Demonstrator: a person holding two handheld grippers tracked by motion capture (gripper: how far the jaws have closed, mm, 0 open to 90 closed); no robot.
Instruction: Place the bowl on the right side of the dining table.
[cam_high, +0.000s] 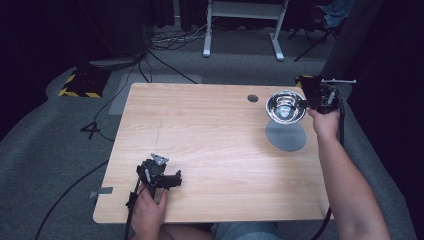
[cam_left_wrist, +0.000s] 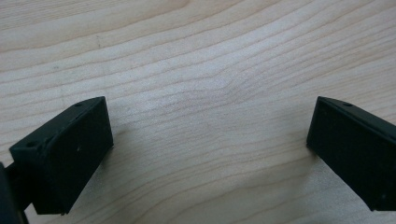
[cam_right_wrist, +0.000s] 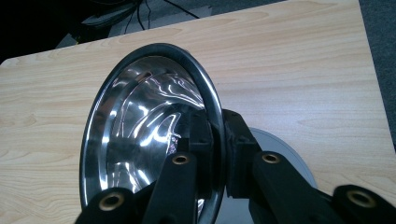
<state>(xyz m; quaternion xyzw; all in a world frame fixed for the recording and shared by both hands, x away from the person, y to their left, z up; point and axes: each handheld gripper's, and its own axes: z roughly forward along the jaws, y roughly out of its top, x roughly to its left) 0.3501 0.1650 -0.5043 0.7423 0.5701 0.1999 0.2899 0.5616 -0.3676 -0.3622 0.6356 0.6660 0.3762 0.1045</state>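
Right gripper (cam_right_wrist: 217, 140) pinches the steel bowl's (cam_high: 285, 106) rim; it may slip. Left gripper (cam_left_wrist: 205, 140) fingers wide, empty.

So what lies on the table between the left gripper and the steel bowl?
Bare wood: the high view shows nothing between the left gripper and the steel bowl, which the right gripper holds by its rim above a grey disc.
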